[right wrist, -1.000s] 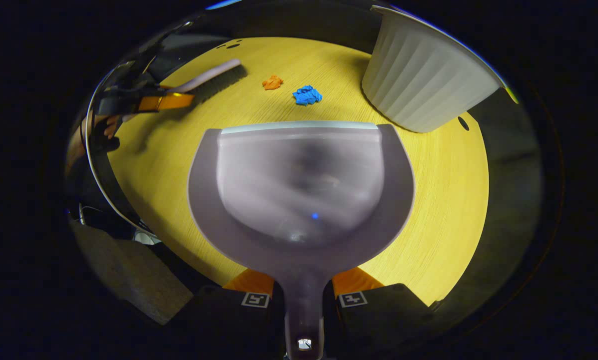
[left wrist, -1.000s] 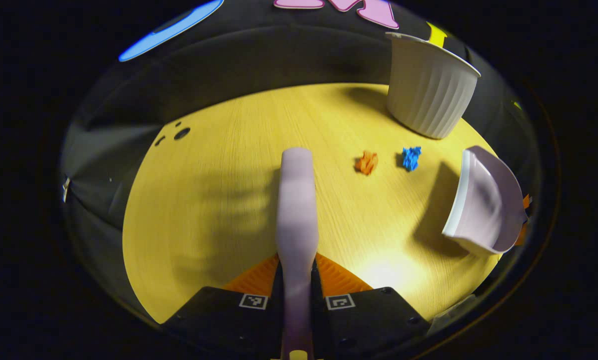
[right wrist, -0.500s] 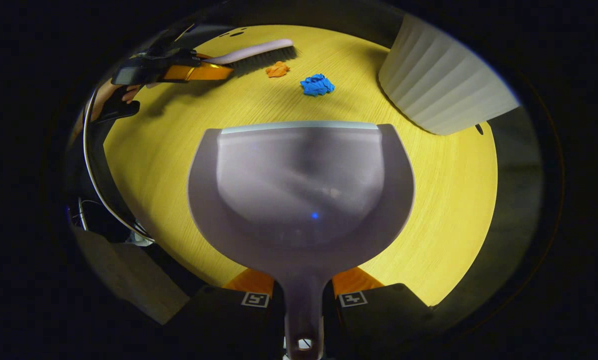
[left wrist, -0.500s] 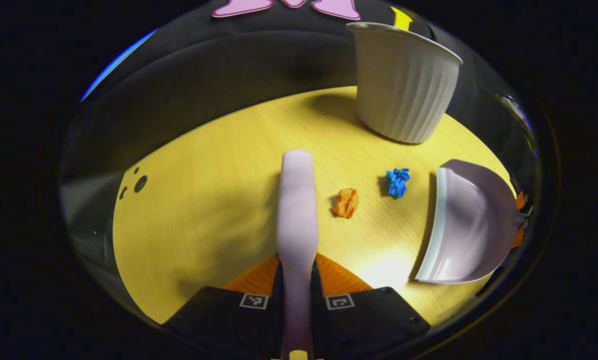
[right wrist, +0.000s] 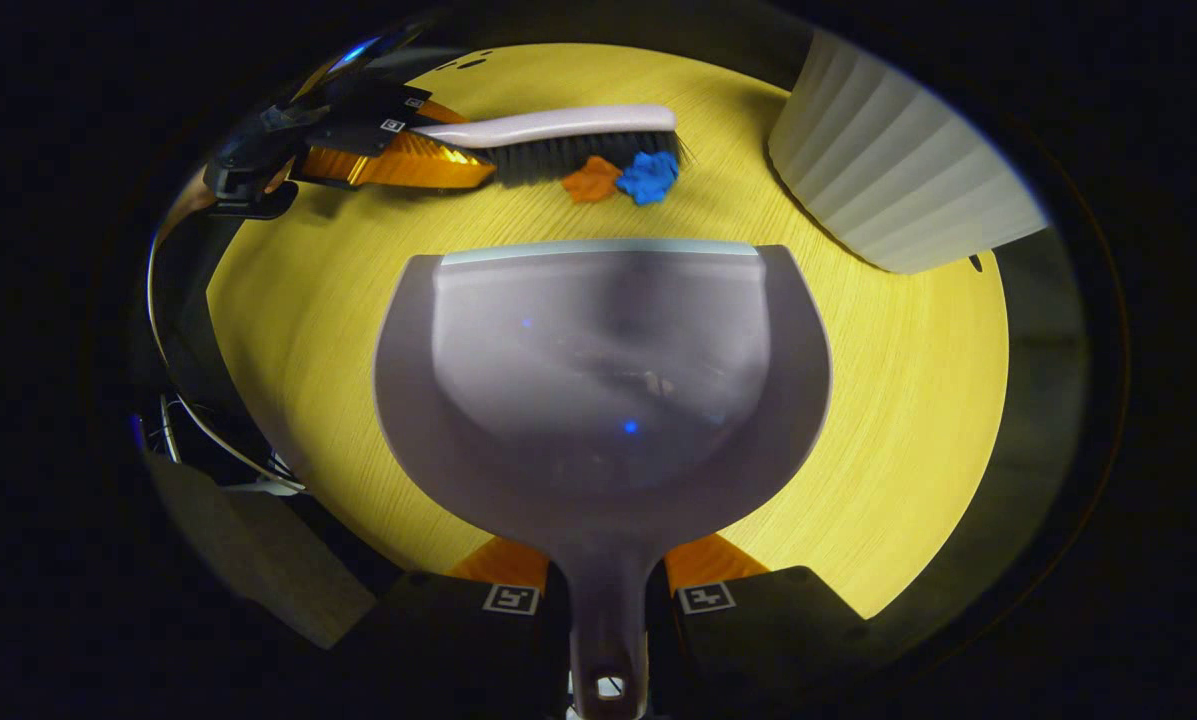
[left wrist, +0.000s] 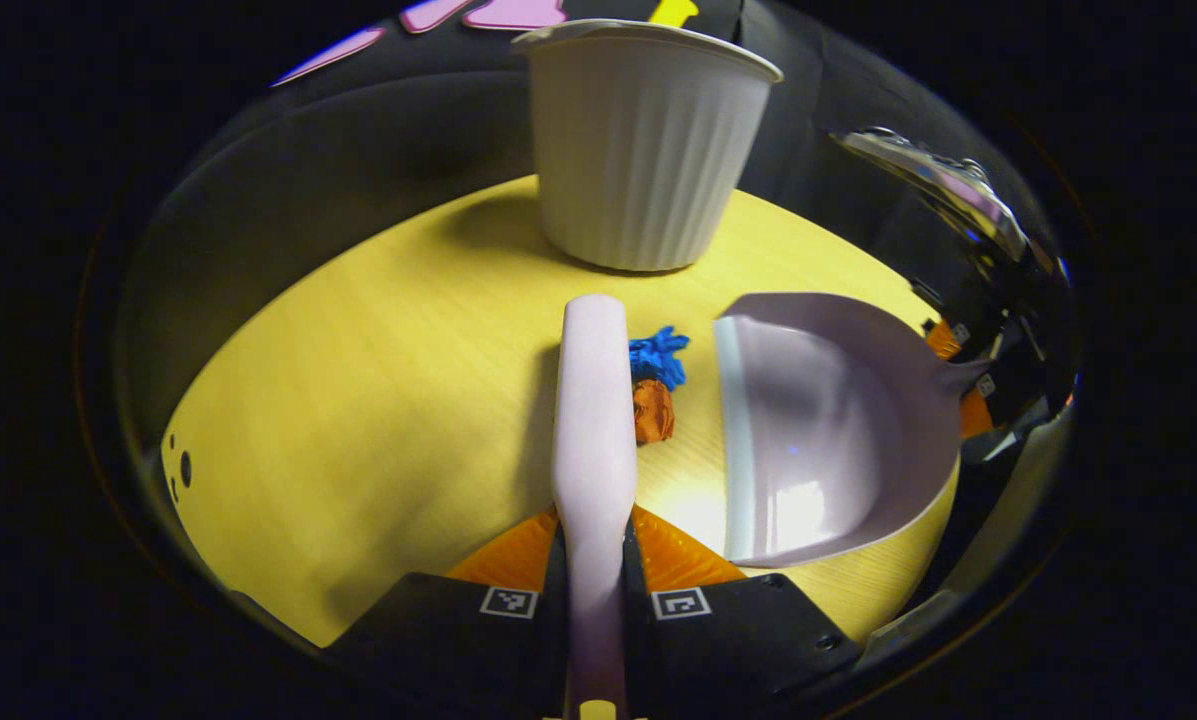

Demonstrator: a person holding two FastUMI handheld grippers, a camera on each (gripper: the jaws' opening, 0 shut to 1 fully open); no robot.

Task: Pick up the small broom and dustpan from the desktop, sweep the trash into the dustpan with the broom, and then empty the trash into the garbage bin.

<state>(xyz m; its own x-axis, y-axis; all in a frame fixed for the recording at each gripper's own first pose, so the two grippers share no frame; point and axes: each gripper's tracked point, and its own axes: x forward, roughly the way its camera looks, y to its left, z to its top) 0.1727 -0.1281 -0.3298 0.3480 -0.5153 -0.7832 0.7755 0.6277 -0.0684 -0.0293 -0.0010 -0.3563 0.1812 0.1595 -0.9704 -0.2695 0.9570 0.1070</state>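
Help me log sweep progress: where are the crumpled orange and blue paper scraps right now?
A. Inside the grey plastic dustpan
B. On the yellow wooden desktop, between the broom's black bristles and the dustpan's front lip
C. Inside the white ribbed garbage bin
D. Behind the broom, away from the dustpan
B: the crumpled orange scrap and blue scrap lie on the yellow desktop against the broom bristles, short of the grey dustpan lip.

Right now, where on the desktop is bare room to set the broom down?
The widest bare patch lies on the far side of the broom from the dustpan, running out to the desktop edge with the holes. It is crowded between broom and dustpan lip, where the orange scrap and blue scrap sit, and near the bin.
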